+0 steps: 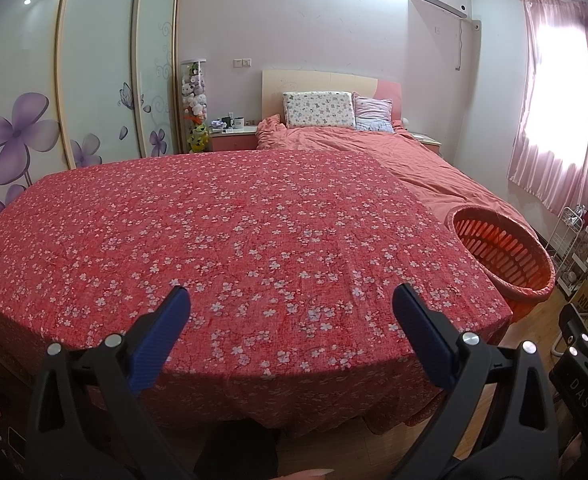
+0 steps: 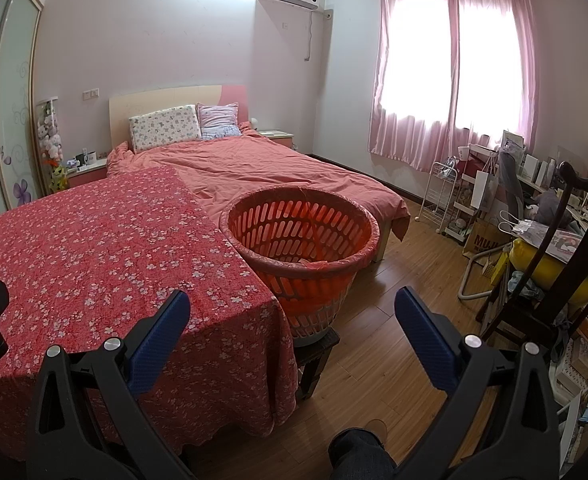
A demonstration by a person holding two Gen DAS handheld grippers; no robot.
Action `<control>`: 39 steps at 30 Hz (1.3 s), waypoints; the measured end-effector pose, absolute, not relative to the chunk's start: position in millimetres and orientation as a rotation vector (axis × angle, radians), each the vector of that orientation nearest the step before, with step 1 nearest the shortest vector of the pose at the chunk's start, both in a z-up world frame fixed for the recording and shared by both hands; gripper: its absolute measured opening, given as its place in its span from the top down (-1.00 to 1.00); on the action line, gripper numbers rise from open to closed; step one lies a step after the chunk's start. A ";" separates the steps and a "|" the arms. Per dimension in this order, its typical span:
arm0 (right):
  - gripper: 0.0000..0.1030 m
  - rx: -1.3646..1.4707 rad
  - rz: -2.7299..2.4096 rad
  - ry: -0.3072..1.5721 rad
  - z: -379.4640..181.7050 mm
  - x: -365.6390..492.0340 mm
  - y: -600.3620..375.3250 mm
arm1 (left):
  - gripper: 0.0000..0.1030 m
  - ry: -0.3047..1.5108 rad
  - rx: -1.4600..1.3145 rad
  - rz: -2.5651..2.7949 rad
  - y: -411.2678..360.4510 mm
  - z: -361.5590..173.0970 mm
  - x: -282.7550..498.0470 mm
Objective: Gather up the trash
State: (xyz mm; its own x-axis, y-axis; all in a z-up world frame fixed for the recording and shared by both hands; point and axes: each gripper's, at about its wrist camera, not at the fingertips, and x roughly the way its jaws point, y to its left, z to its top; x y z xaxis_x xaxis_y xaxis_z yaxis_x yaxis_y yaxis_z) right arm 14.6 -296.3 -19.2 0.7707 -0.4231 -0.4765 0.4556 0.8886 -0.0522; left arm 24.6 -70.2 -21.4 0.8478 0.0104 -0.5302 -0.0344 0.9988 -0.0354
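An orange slotted basket [image 2: 300, 240] lined with a thin bag stands on a dark stool [image 2: 314, 354] at the right end of a table with a red flowered cloth [image 2: 106, 248]. Something pale lies low inside the basket. The basket also shows at the right in the left wrist view [image 1: 502, 256]. My left gripper [image 1: 290, 312] is open and empty, above the near edge of the cloth [image 1: 230, 240]. My right gripper [image 2: 292, 314] is open and empty, in front of the basket. No trash shows on the cloth.
A bed with a pink cover [image 2: 278, 168] lies behind the table. A wardrobe with flower doors [image 1: 94, 80] is on the left. A dark wooden chair [image 2: 554, 280], a white wire rack [image 2: 440, 196] and a cluttered desk stand on the right, on wood floor [image 2: 394, 308].
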 end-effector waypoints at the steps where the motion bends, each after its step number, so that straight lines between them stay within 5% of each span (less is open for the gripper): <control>1: -0.96 0.067 -0.477 0.501 -19.2 14.6 -296.2 | -0.92 0.558 -0.044 0.023 -70.1 -21.4 24.7; 39: -0.96 0.070 -0.475 0.501 -18.9 14.2 -295.7 | -0.92 0.558 -0.035 0.042 -73.0 -20.3 24.5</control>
State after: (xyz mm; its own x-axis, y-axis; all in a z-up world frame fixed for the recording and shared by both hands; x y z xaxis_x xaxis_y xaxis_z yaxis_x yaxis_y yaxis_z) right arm 14.2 -295.7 -18.9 0.7711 -0.4214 -0.4774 0.4548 0.8892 -0.0502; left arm 24.5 -73.0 -20.3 0.8476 0.0303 -0.5298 -0.0494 0.9985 -0.0220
